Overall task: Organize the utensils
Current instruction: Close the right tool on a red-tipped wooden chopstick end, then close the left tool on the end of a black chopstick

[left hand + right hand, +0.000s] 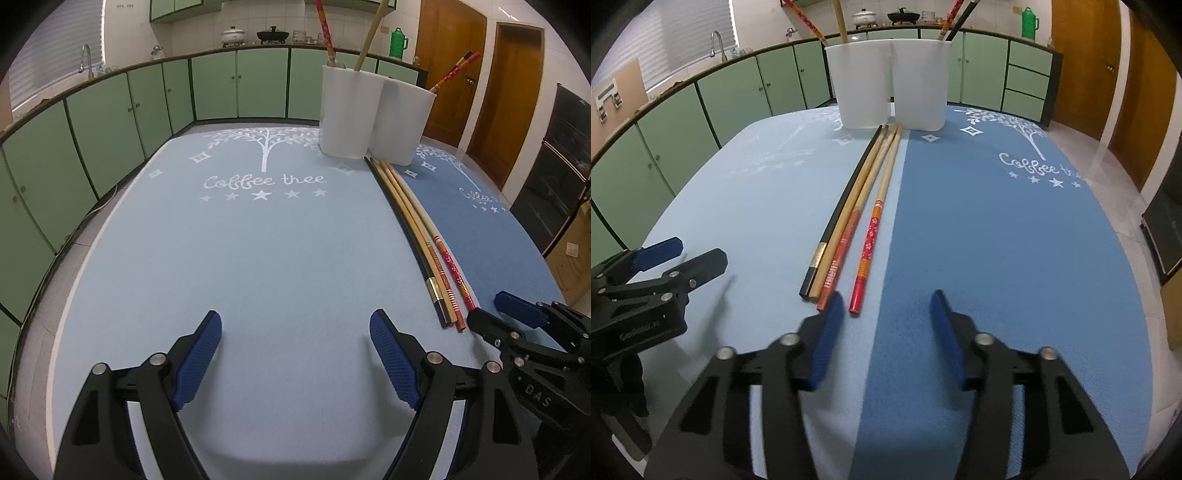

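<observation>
Left wrist view: the left gripper [295,358] is held wide open and empty over the surface [258,258]; four chopsticks [417,236] lie right of it, before two white holders [373,118].

Right wrist view: the right gripper [888,332] is spread, empty, just short of the chopstick ends, so the pick-up step is judged pending; closure on one stick is needed next.
</observation>
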Motion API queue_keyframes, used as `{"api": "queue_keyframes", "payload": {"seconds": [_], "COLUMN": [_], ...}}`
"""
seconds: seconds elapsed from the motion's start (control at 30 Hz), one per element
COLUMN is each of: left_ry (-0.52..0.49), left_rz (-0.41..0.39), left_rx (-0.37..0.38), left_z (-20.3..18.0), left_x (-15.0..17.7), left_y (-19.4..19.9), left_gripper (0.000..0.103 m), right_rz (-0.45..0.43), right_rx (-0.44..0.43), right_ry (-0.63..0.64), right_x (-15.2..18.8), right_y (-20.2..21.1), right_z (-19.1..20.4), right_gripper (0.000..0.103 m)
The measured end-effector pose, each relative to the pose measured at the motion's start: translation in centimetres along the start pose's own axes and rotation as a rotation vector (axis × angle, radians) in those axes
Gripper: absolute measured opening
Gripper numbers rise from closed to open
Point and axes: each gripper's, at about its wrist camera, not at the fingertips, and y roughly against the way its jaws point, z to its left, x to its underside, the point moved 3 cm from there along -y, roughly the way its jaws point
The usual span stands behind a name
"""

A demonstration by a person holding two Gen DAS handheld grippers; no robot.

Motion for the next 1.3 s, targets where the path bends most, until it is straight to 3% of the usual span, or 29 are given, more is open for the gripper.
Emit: {"api": "queue_keyframes", "payload": {"seconds": [0.17, 0.33, 0.67, 1.0, 1.3], "left_ry": [-0.010, -0.034, -0.078, -0.096, -0.086], "left_rz": [0.009, 0.018, 0.028, 0.036, 0.040], "left_rx": [0.009, 0.028, 0.078, 0.048, 0.003], "left_z": [-0.8, -2.1, -5.7, -6.5, -4.8], "left_x": [0.0, 0.2, 0.4, -0.3, 0.0], "left_y": [-0.3, -0.4, -0.8, -1.6, -1.2], "left_gripper": [0.081, 0.081, 0.081, 0.082, 0.083], "right_rz": [0.001, -0.002, -0.014, -0.022, -0.023], "right_rx": [-0.058, -0.075, -0.015, -0.007, -0.017], "right_ry": [0.007, -0.021, -0.095, -0.100, -0.109], "right_x": [0.2, 0.3, 1.2, 1.5, 1.6], "right_y": [0.1, 0.3, 1.4, 1.6, 1.7], "right_z": [0.3, -0.4, -4.9, -5.8, -5.9], "right_gripper": [0.006, 0.005, 0.005, 0.005, 0.005]}}
